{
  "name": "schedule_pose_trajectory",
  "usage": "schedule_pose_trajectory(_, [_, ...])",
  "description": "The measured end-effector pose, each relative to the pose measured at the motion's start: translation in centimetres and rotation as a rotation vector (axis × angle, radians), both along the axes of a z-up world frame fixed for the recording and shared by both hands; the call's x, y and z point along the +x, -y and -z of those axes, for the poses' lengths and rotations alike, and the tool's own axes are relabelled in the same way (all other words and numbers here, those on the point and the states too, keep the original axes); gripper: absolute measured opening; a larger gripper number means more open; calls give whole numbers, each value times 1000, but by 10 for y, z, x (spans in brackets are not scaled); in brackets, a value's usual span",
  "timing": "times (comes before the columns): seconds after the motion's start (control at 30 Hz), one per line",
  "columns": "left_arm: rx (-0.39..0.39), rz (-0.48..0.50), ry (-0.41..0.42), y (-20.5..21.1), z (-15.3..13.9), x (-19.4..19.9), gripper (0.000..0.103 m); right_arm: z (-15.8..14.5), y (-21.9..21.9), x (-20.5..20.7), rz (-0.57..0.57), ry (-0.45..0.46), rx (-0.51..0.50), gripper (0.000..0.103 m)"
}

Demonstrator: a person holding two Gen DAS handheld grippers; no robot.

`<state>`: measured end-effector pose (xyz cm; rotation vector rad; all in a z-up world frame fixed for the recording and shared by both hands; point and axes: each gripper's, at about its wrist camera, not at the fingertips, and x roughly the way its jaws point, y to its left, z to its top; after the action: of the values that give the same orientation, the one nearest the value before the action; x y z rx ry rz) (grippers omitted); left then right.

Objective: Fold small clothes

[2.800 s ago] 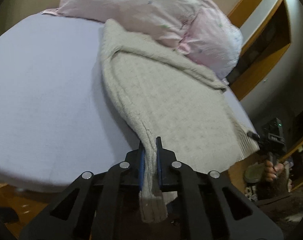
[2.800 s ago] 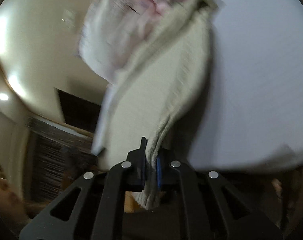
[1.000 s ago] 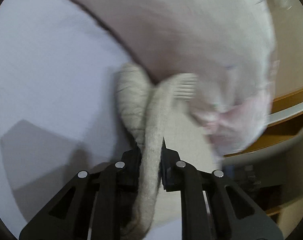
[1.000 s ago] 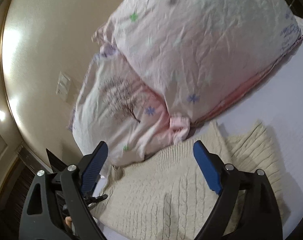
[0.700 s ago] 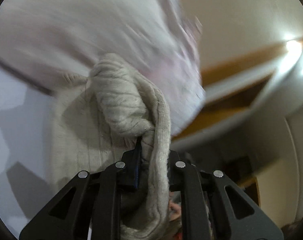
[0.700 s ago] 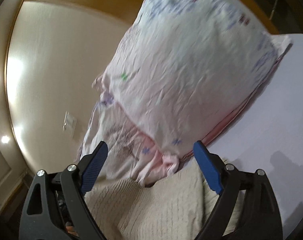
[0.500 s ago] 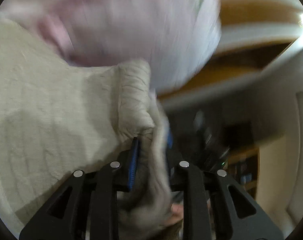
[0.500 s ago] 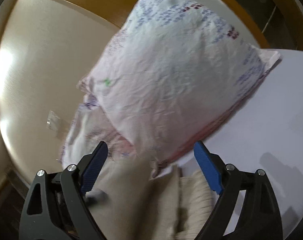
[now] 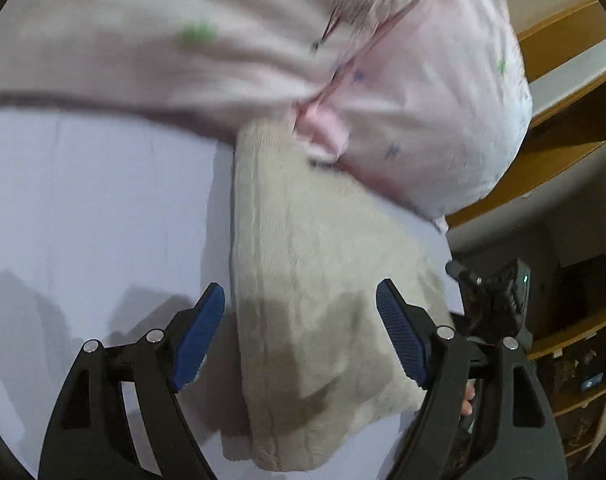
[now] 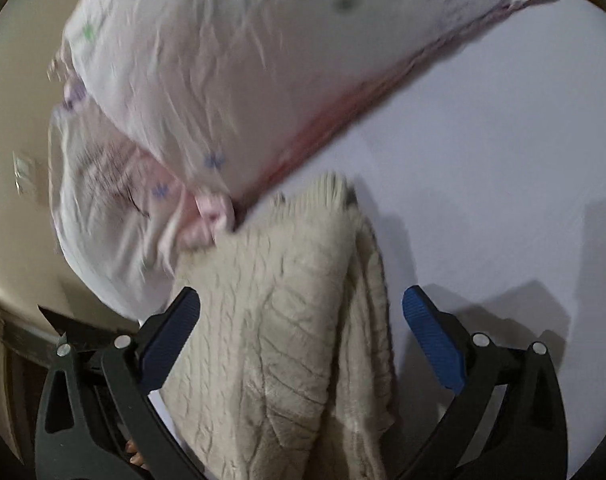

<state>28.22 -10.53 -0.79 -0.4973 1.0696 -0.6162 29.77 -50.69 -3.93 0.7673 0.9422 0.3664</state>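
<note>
A cream cable-knit sweater (image 9: 315, 280) lies folded in a long stack on the pale lilac bed sheet (image 9: 95, 208), its far end against the pink pillows. My left gripper (image 9: 301, 326) is open, its blue pads either side of the sweater's near part, holding nothing. In the right wrist view the same sweater (image 10: 279, 320) lies between the pads of my right gripper (image 10: 301, 328), which is open and empty. The right gripper's body (image 9: 499, 304) shows at the bed's right edge in the left wrist view.
Two pink patterned pillows (image 9: 423, 112) lie at the head of the bed (image 10: 231, 80), touching the sweater's far end. A wooden headboard and shelf (image 9: 563, 92) stand at the right. Bare sheet (image 10: 483, 160) spreads to the right of the sweater.
My left gripper, shut on a sweater fold half a second ago, has opened and let it drop onto the stack. My right gripper stayed open and tilted down toward the sweater.
</note>
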Motion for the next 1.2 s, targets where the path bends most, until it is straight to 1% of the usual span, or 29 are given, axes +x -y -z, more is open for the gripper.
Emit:
schedule_pose_trajectory(0.07, [6,21,-9,11,9,-1,80,2,-6,1,-21,0,-19,101])
schedule_pose_trajectory(0.1, [10,28,-11,17,11,-1,83,2,-9,1,-31,0,-19,97])
schedule_pose_trajectory(0.17, [13,44,-17,23,20,3,85,4,-15,2,-53,9,-24,92])
schedule_pose_trajectory(0.2, [8,41,3,20,20,4,89,4,-19,2,-65,16,-43,76])
schedule_pose_trajectory(0.23, [19,45,23,27,19,4,89,3,-24,2,-77,15,-50,48])
schedule_pose_trajectory(0.27, [37,49,39,33,18,3,86,8,-28,4,-100,4,-32,41])
schedule_pose_trajectory(0.3, [50,46,42,39,13,10,72,10,-30,4,-120,9,5,38])
schedule_pose_trajectory(0.33, [43,45,36,35,12,11,64,7,-32,2,-127,38,10,36])
schedule_pose_trajectory(0.37, [17,46,29,28,9,13,47,4,-32,-1,-141,69,33,36])
schedule_pose_trajectory(0.4, [-21,55,16,10,3,12,41,0,-34,-5,-160,103,69,35])
schedule_pose_trajectory(0.43, [-59,69,3,-6,-1,10,41,-4,-38,-8,-189,134,116,34])
schedule_pose_trajectory(0.47, [-64,73,12,-22,-8,2,40,-7,-46,-11,-246,159,180,34])
schedule_pose_trajectory(0.53, [-20,50,70,-52,-22,-15,41,-7,-76,-13,-346,156,212,34])
schedule_pose_trajectory(0.57, [6,32,90,-65,-25,-20,44,-6,-90,-12,-373,149,186,36])
schedule_pose_trajectory(0.6, [42,7,101,-78,-27,-23,48,-6,-109,-10,-398,140,137,42])
schedule_pose_trajectory(0.67, [120,-75,88,-97,-21,-24,53,-4,-140,-7,-418,116,-16,52])
schedule_pose_trajectory(0.7, [121,-98,65,-106,-17,-26,53,-5,-147,-9,-406,115,-80,57])
schedule_pose_trajectory(0.73, [99,-125,65,-117,-16,-33,54,-8,-144,-12,-377,124,-112,59])
schedule_pose_trajectory(0.77, [96,-143,98,-122,-19,-40,54,-16,-132,-21,-304,157,-116,60])
schedule_pose_trajectory(0.8, [131,-167,169,-125,-29,-54,56,-25,-120,-30,-242,202,-101,63])
schedule_pose_trajectory(0.83, [149,-175,214,-126,-36,-63,59,-37,-106,-43,-187,267,-68,63])
schedule_pose_trajectory(0.9, [152,-158,304,-119,-51,-83,64,-48,-103,-54,-198,304,-60,63])
schedule_pose_trajectory(0.93, [154,-127,344,-109,-56,-92,65,-50,-109,-57,-221,291,-91,63])
schedule_pose_trajectory(0.97, [163,-104,364,-101,-57,-97,66,-48,-121,-56,-251,263,-153,60])
schedule_pose_trajectory(1.0, [183,-65,390,-87,-58,-103,66,-45,-134,-55,-280,247,-193,37])
schedule_pose_trajectory(1.03, [194,-44,399,-80,-57,-103,66,-41,-150,-53,-315,243,-245,11])
schedule_pose_trajectory(1.1, [235,-5,389,-64,-48,-101,66,-44,-161,-54,-310,285,-338,11])
schedule_pose_trajectory(1.17, [258,8,363,-59,-35,-96,65,-55,-162,-52,-235,359,-442,10])
schedule_pose_trajectory(1.2, [257,11,356,-58,-32,-93,61,-57,-158,-48,-201,366,-460,10])
